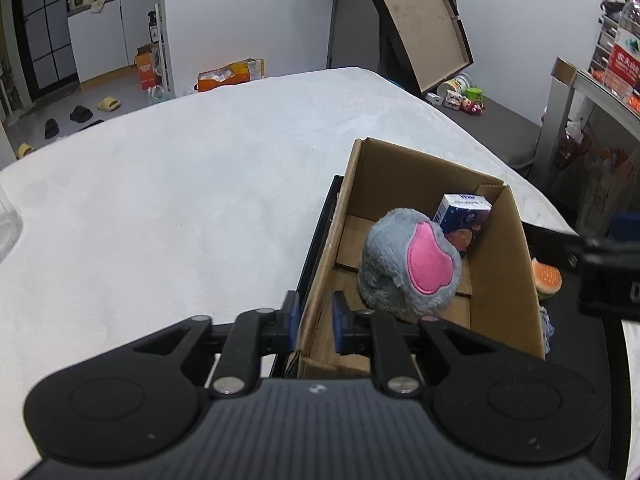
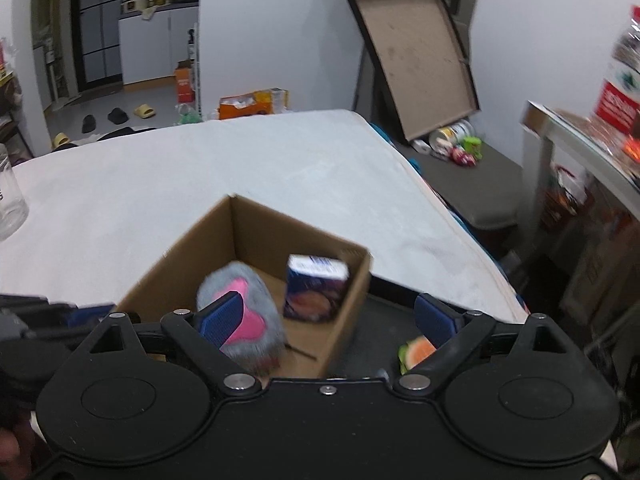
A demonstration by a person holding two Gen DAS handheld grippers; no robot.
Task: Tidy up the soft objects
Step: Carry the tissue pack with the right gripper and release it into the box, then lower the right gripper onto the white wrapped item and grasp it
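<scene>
Cardboard box [image 1: 500,264] wall pinched by left tool [image 1: 316,320] — only right tool [image 2: 328,320], spread, shows glass jar [image 2: 10,196].

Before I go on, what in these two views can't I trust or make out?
- Burger toy: right wrist view, mostly hidden behind the right gripper; left wrist view, partly cut by the box wall.
- Carton print: blurred in the right wrist view; lower half hidden by the grey plush in the left.
- Cardboard box wall in the left gripper: contact not clear.
- Patterned item beside the box: mostly hidden, unidentifiable.
</scene>
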